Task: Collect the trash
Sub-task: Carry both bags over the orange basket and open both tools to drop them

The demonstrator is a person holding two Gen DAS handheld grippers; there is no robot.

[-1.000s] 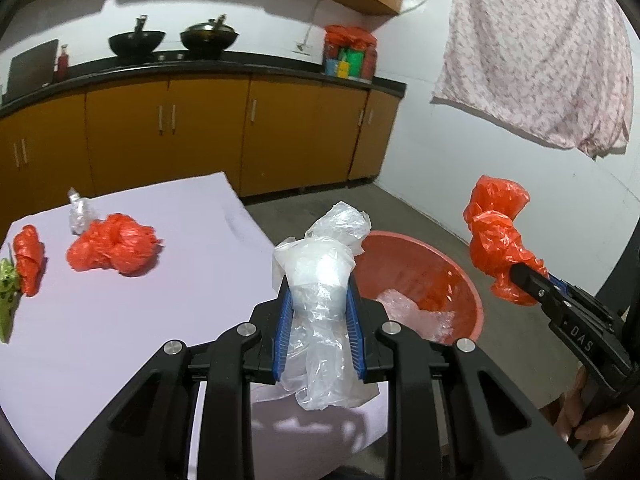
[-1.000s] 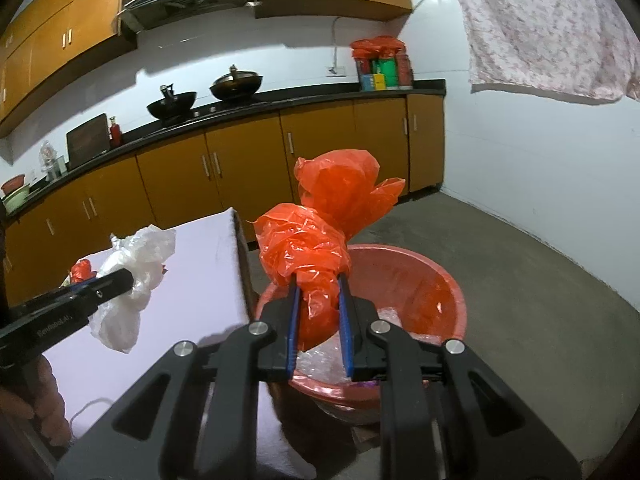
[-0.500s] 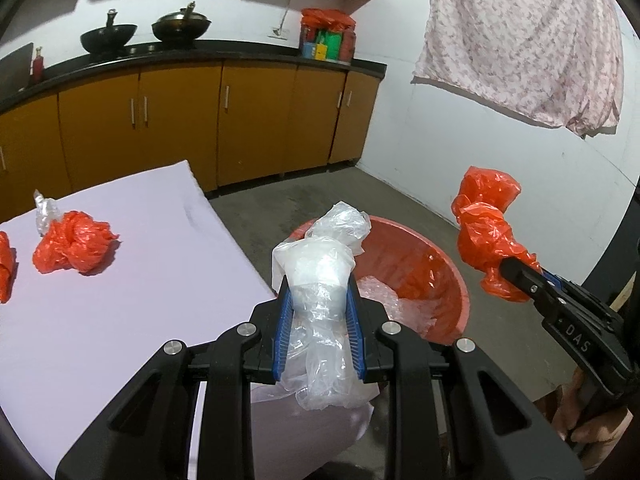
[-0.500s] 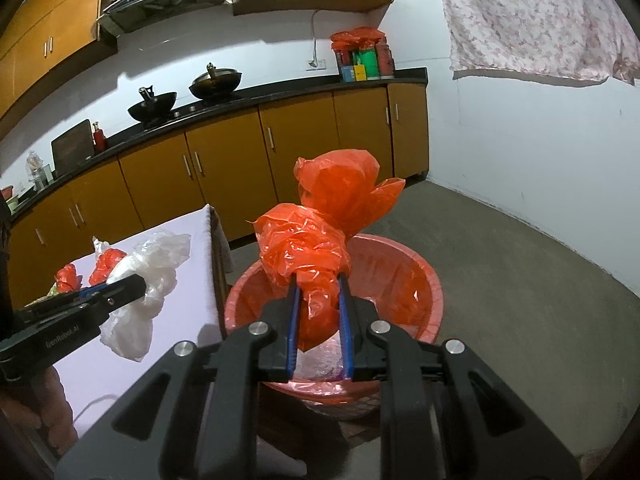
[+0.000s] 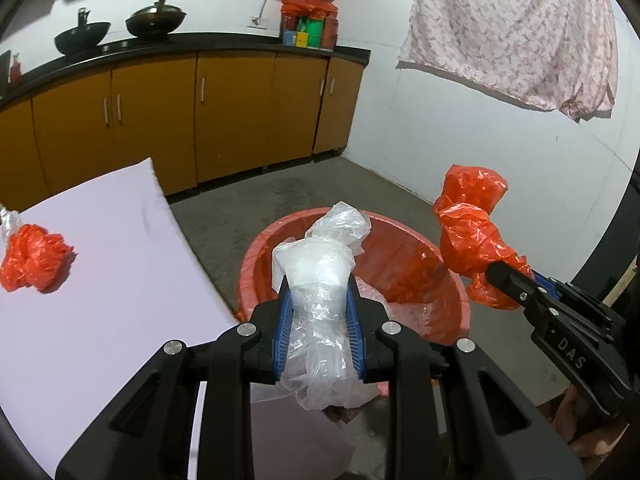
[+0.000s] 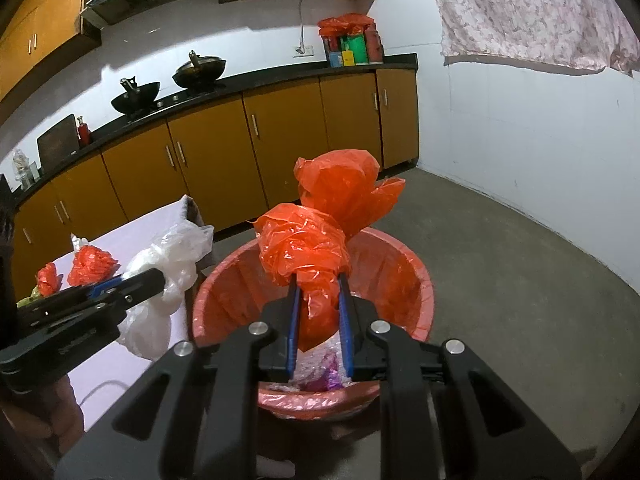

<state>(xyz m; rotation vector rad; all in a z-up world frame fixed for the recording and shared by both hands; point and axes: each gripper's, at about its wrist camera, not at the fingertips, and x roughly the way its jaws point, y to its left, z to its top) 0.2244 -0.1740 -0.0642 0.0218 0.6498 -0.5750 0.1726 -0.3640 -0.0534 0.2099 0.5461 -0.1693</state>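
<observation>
My left gripper [image 5: 318, 292] is shut on a crumpled clear plastic bag [image 5: 320, 264] and holds it over the near rim of the red bin [image 5: 400, 240]. My right gripper [image 6: 318, 292] is shut on a crumpled red plastic bag [image 6: 316, 248] above the same red bin [image 6: 404, 276]. The right gripper also shows in the left wrist view [image 5: 516, 280] at the bin's right side, with the red bag [image 5: 468, 232]. The left gripper shows in the right wrist view [image 6: 132, 284] left of the bin. Clear and purple trash lies inside the bin.
The white table [image 5: 100, 280] stands left of the bin and carries another red bag [image 5: 34, 256] and a small clear wrapper [image 5: 8, 220]. More red trash [image 6: 48, 278] lies farther left. Orange cabinets [image 5: 200, 112] line the back wall. Bare concrete floor [image 6: 520, 260] lies to the right.
Both grippers have moved right, away from the table and toward the bin, each keeping its bag. The bin now sits closer and more centred under them.
</observation>
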